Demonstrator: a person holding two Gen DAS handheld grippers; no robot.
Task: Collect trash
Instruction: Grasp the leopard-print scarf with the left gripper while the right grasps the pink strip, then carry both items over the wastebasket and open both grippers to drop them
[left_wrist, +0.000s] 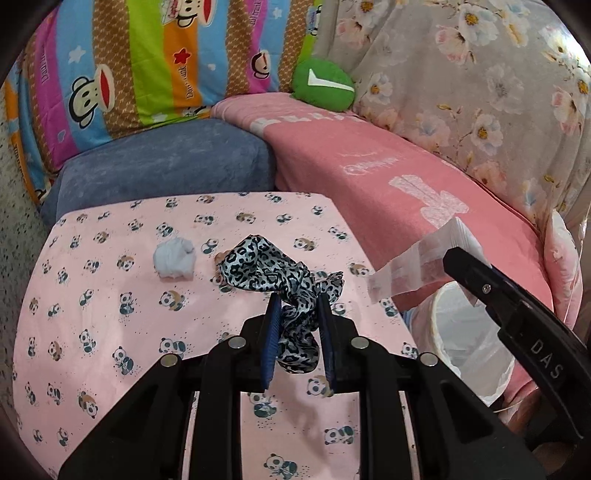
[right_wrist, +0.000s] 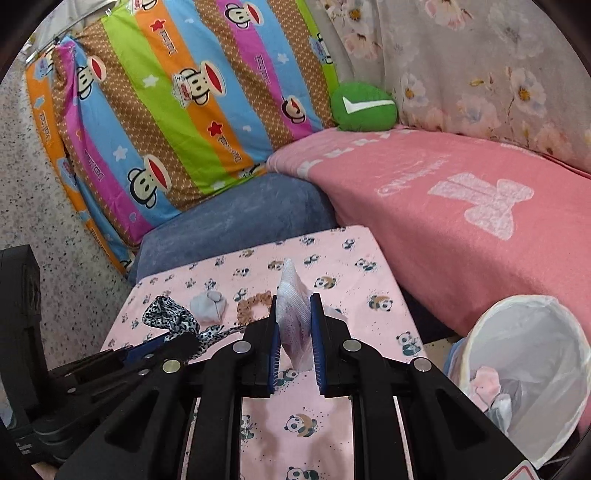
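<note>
A: What is held by the left hand-held gripper (left_wrist: 297, 314)?
B: A crumpled leopard-print satin cloth (left_wrist: 273, 269) is clamped between its blue pads, raised over the panda-print pink surface (left_wrist: 110, 325).

A: And the right hand-held gripper (right_wrist: 294, 321)?
B: It is closed on a white mesh-textured tissue (right_wrist: 293, 314). A lined white trash bin (right_wrist: 532, 369) is seen to its lower right; a crumpled pale paper ball (right_wrist: 208, 304) and a brown scrunchie (right_wrist: 255, 304) lie ahead, to its left.
</note>
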